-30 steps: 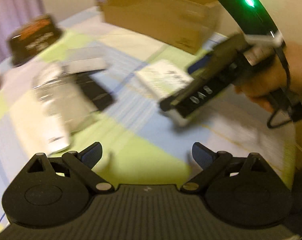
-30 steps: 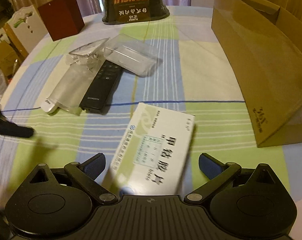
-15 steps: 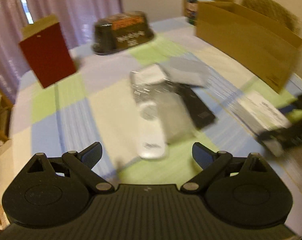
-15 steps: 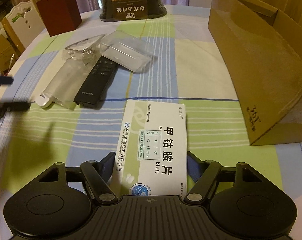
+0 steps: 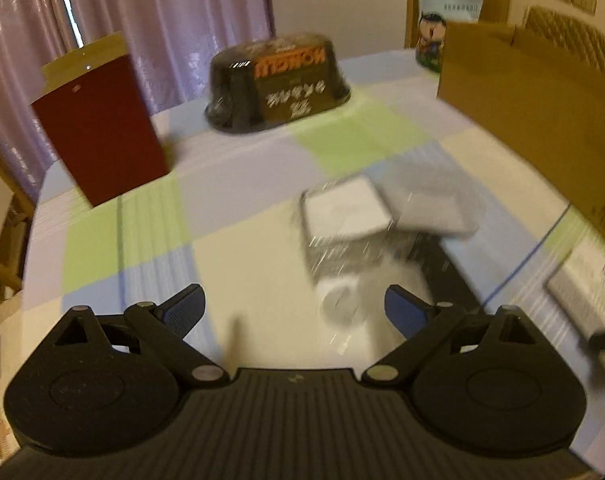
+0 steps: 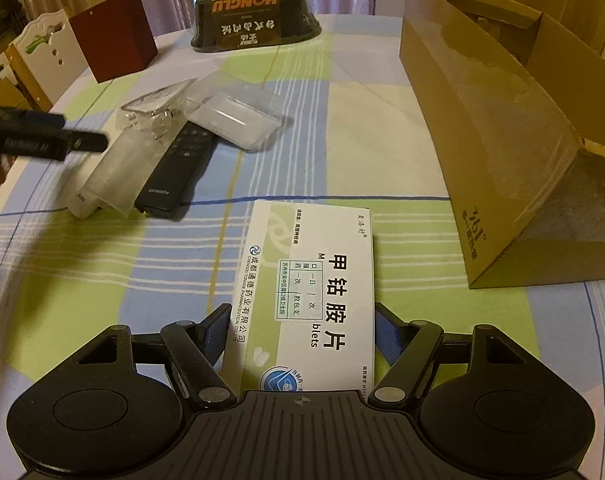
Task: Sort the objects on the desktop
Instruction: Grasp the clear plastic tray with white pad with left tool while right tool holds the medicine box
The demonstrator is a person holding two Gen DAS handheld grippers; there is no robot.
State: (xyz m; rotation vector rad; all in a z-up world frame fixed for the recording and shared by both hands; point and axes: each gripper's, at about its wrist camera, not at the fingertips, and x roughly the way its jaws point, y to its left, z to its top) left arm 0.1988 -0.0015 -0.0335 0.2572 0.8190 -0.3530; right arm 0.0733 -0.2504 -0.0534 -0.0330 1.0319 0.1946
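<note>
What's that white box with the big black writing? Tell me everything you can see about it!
The white medicine box is a flat cardboard carton lying face up on the checked tablecloth. It has big black Chinese characters, a pale green swirl, a small printed label stuck in the middle and a blue round logo at the near end. The right gripper has its blue-padded fingers against the box's two long sides, at the near end. The brown paper bag stands apart to its right.

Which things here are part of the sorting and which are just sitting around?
Part of the job: medicine box, held by the right gripper; black remote; white remote; clear plastic tray; brown paper bag.

Probably just sitting there: red box; dark food package.
</note>
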